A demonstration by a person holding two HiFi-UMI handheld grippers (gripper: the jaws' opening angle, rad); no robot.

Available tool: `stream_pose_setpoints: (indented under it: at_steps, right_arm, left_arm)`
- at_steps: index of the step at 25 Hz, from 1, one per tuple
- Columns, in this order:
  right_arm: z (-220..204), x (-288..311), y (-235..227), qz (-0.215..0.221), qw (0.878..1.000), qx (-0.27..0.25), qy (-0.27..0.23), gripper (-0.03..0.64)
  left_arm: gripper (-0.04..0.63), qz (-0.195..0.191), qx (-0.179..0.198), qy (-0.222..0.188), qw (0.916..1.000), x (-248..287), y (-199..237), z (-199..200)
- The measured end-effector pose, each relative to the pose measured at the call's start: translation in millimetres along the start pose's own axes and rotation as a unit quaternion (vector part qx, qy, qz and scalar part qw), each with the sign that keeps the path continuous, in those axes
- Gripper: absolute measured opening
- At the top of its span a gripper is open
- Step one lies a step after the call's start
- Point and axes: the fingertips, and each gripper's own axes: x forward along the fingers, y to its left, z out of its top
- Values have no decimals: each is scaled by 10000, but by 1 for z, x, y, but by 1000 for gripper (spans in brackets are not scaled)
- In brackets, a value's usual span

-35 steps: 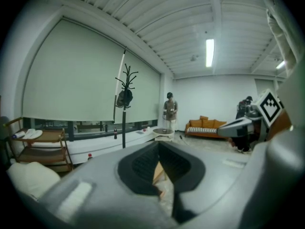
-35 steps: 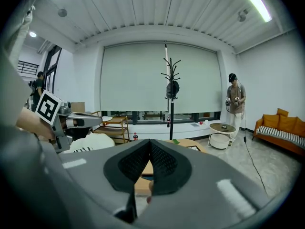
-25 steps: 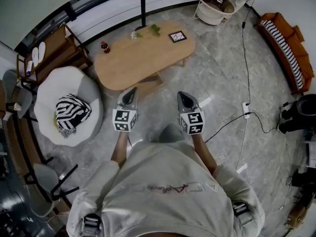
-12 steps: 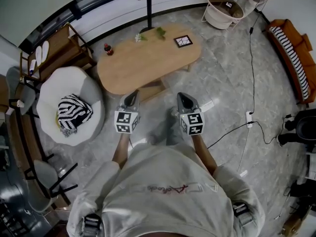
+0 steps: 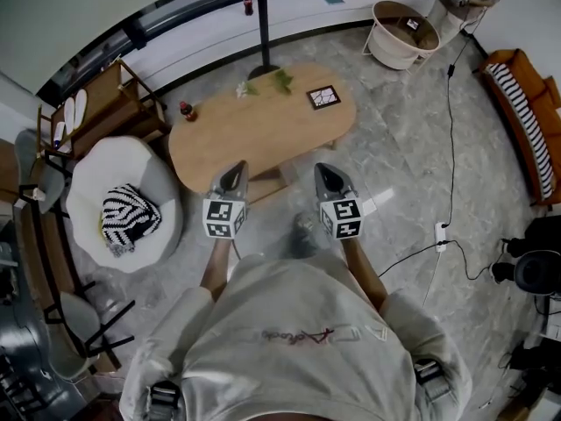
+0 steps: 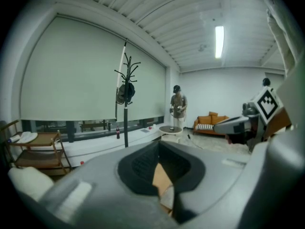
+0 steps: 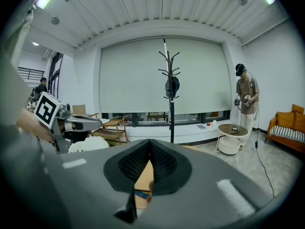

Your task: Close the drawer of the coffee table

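Here, left tongs [image 5: 232, 173] & right tongs [image 5: 330, 175] were both clenched shut on nothing, side by side, w/ the apparently pulled-out drawer [image 5: 267, 182] just ahead between them under the bench [image 5: 263, 130] edge, nearer the left.

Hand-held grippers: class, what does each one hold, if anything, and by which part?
Nothing: the left hand-held gripper and the right hand-held gripper are both shut, empty.

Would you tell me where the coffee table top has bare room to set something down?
The coffee table is bare across its middle and near half, between the bottle at its left end and the marker card at right. The far edge is busier: green sprigs, coat stand behind.
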Motion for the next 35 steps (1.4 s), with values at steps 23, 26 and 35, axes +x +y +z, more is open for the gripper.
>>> stream_pose_setpoints:
  at_steps: [23, 26, 35]
  right_arm:
    - [11, 109, -66, 1660, 9844, -412, 422, 6]
    - [9, 125, -30, 2086, 9753, -524, 511, 5]
    - [-8, 146, 57, 2683, 9576, -726, 757, 6]
  left_arm:
    - [3, 1412, -507, 298, 9882, 74, 17, -7]
    - [4, 1824, -673, 386, 9802, 41, 36, -20]
    - [3, 2493, -1069, 625, 9605, -49, 74, -68]
